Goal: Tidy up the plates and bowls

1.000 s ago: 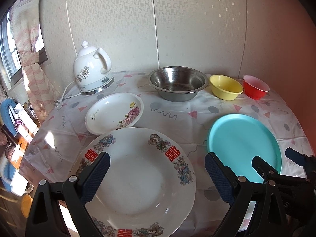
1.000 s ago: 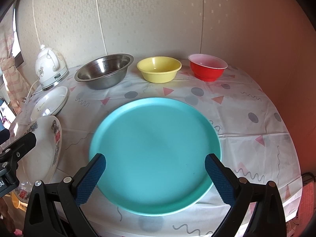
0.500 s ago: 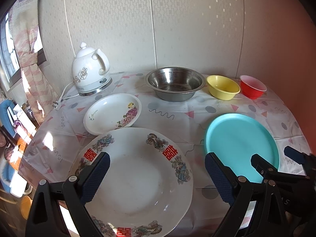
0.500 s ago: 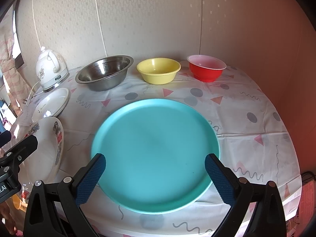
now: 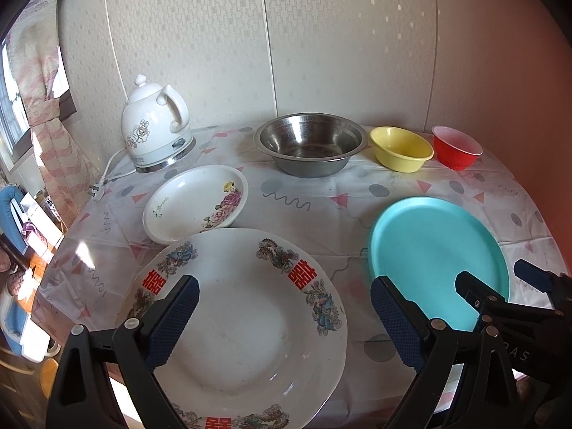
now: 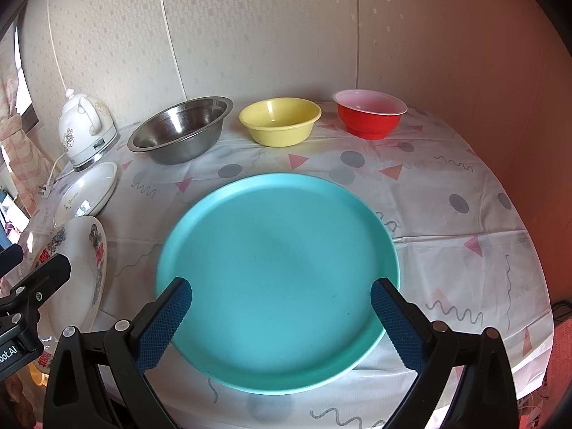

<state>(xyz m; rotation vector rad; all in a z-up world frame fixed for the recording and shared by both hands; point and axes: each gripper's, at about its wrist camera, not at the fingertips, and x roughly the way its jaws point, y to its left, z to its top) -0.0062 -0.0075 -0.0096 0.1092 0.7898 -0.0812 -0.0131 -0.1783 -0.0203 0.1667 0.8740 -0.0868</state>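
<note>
Pale panelled wall backs a round table (image 6: 447, 214) under a white cloth printed with pink triangles, grey dots and squiggles. On it I count three plates and three bowls, plus one white electric kettle (image 5: 153, 132) at the back left, its handle turned to the right and its plug lying loose on the cloth. Largest is the white plate (image 5: 250, 336) with red double-happiness characters on its rim, lying flat under my left gripper (image 5: 284, 321), whose blue-padded fingers stand wide apart above it, gripping nothing. Next comes the turquoise plate (image 6: 279, 279), plain and flat at the front right, with my right gripper (image 6: 280, 321) spread just as wide over its near edge, empty too. The steel bowl (image 5: 311, 148) sits at the back centre, opening upward. The small floral plate (image 5: 196, 203) lies just behind the big white one, with small green lettering I cannot read. Right of the steel bowl stand the yellow bowl (image 5: 400, 148) and then the red bowl (image 5: 457, 146), both upright and forming a row along the wall.
</note>
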